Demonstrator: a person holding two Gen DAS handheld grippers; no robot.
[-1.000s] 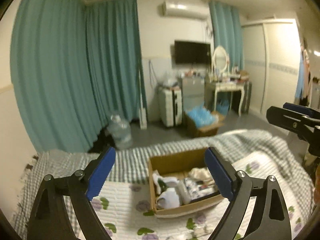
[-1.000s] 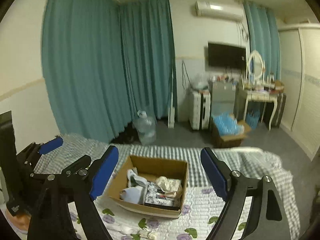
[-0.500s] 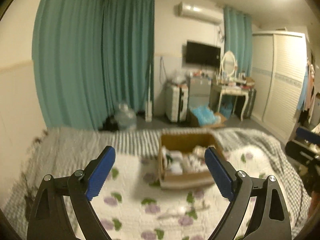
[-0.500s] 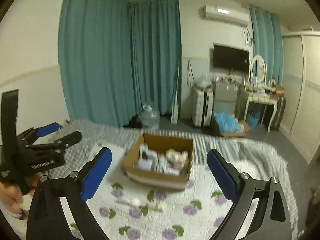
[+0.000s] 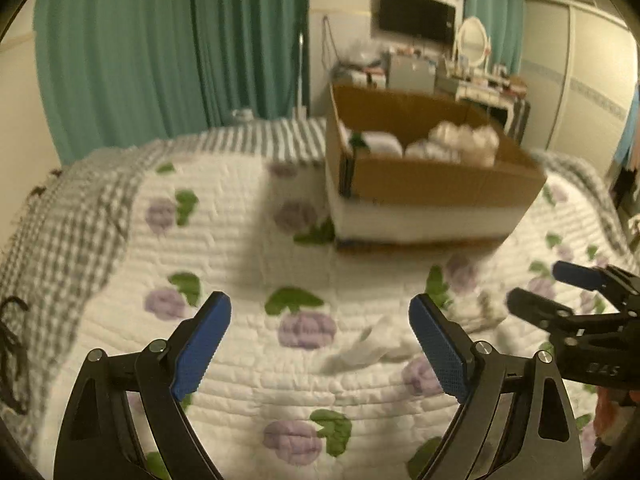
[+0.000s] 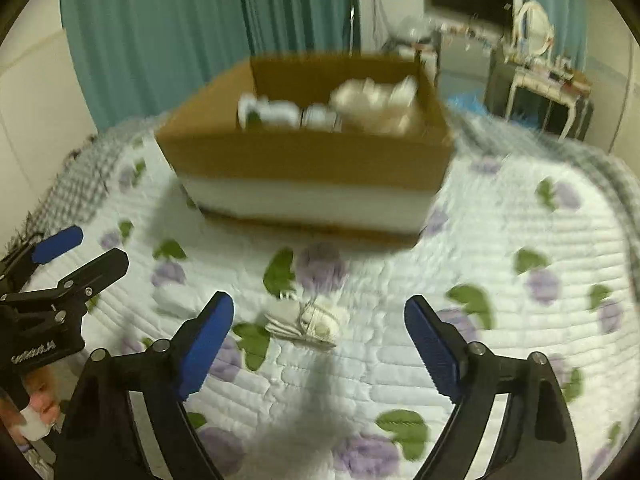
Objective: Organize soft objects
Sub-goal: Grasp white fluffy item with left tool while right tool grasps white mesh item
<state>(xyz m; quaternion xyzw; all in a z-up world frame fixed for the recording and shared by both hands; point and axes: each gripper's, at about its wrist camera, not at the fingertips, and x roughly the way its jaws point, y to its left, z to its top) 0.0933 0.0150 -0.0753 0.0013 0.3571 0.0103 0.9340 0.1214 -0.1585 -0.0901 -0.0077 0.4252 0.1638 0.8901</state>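
A cardboard box point(image 5: 432, 184) point(image 6: 308, 160) holding several soft white items sits on the quilted floral bedspread point(image 5: 248, 248) point(image 6: 520, 320). A bundle of white socks point(image 6: 304, 318) lies on the quilt just ahead of my right gripper point(image 6: 319, 338), which is open and empty. A flat white cloth piece point(image 5: 360, 350) point(image 6: 172, 300) lies just ahead of my left gripper point(image 5: 320, 344), also open and empty. More pale fabric lies further right in the left wrist view point(image 5: 476, 312). Each gripper shows in the other's view: the right point(image 5: 560, 292), the left point(image 6: 72, 256).
A grey checked blanket point(image 5: 68, 216) covers the bed's far and left edges. Teal curtains point(image 5: 172, 40) hang behind. A TV point(image 5: 416, 14), dressing table point(image 6: 540, 80) and wardrobe point(image 5: 592, 80) stand across the room.
Both grippers have dropped low and moved forward over the quilt; the box now looms much closer and the socks and cloth lie just before the fingers. Both remain open.
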